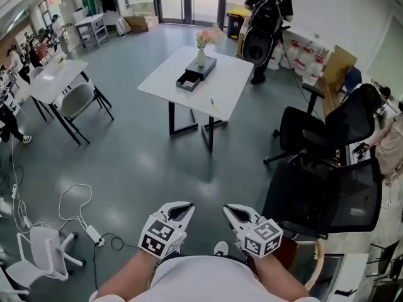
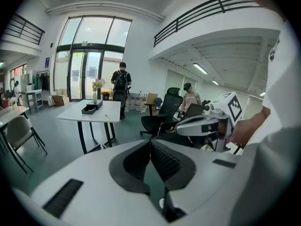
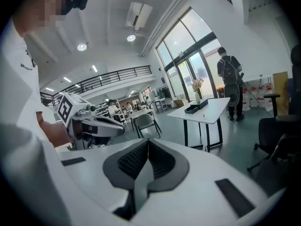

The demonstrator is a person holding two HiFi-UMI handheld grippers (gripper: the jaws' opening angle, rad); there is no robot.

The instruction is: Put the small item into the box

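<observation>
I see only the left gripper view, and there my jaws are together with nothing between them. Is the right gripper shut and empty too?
Observer: Yes. In the right gripper view, the right gripper has its jaws together, with nothing between them.
Operator: Does something lie on the floor near me?
Observer: The head view shows a white cable and adapter on the floor, ahead to your left.
Operator: And where is the small item?
Observer: From above, a thin small item lies on the table, apart from the box and nearer to you.
</observation>
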